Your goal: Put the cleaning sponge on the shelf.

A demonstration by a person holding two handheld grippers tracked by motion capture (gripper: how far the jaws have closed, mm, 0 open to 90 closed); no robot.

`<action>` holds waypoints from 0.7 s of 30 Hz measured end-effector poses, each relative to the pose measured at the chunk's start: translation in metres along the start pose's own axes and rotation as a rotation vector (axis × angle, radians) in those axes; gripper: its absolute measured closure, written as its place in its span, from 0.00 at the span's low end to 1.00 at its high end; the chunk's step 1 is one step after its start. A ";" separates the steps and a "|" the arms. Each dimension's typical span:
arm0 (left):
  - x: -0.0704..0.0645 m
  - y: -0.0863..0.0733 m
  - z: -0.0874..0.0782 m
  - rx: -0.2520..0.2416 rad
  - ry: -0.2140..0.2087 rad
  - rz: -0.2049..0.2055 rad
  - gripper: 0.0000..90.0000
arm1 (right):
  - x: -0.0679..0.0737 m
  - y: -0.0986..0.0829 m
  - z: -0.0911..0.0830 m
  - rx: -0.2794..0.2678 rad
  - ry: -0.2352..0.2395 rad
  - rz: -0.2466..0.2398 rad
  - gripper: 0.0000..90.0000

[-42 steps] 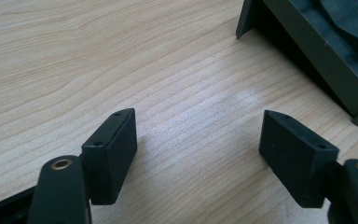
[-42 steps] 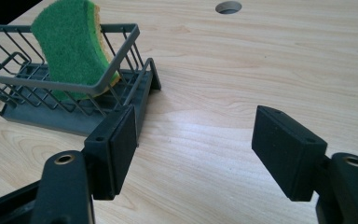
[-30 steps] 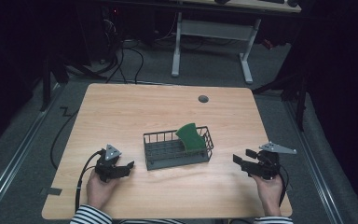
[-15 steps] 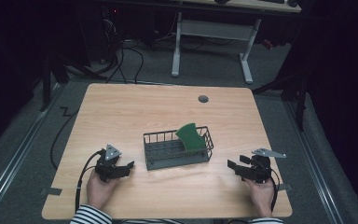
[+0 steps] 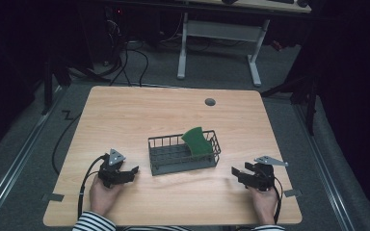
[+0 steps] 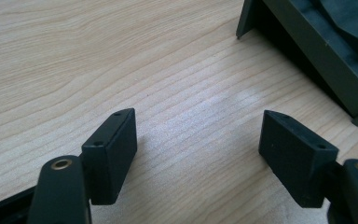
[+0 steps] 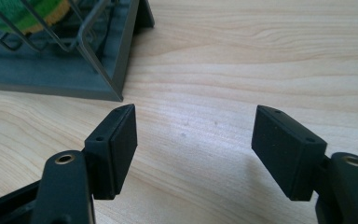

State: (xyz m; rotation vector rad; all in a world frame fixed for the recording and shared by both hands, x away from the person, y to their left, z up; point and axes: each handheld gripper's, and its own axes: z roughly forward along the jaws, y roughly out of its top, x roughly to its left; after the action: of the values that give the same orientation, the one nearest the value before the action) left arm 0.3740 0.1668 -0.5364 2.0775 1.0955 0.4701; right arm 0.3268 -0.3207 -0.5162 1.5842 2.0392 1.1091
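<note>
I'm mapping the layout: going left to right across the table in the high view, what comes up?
Left gripper → dark wire basket → green curved plate leaning inside it → right gripper.

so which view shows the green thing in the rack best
The high view: the green piece shows whole, leaning upright at the right end of the rack. The right gripper view catches only a striped green and yellow corner behind the wires. The left gripper view shows just the rack's dark base.
</note>
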 end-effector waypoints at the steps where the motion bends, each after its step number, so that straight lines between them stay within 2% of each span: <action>1: 0.000 0.000 0.000 0.000 0.000 0.000 0.31 | 0.001 -0.001 0.001 0.004 -0.004 -0.007 0.35; 8: 0.000 0.000 0.000 0.000 0.000 0.000 0.31 | 0.005 -0.004 0.006 0.008 -0.031 -0.035 0.35; 13: 0.000 0.000 0.000 0.000 0.000 0.000 0.31 | 0.007 -0.009 0.008 -0.006 -0.034 -0.030 0.34; 16: 0.000 0.000 0.000 0.000 0.001 0.000 0.31 | 0.008 -0.012 0.011 0.011 -0.048 -0.033 0.33; 19: 0.000 0.000 0.000 0.002 0.000 0.000 0.31 | 0.011 -0.011 0.012 0.019 -0.069 -0.052 0.32; 21: 0.000 0.000 0.000 0.002 0.001 0.000 0.31 | 0.015 -0.012 0.013 0.027 -0.096 -0.082 0.32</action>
State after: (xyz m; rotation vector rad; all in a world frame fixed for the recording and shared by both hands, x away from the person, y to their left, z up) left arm 0.3738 0.1667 -0.5364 2.0789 1.0970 0.4704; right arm 0.3232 -0.3030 -0.5304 1.5214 2.0446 0.9619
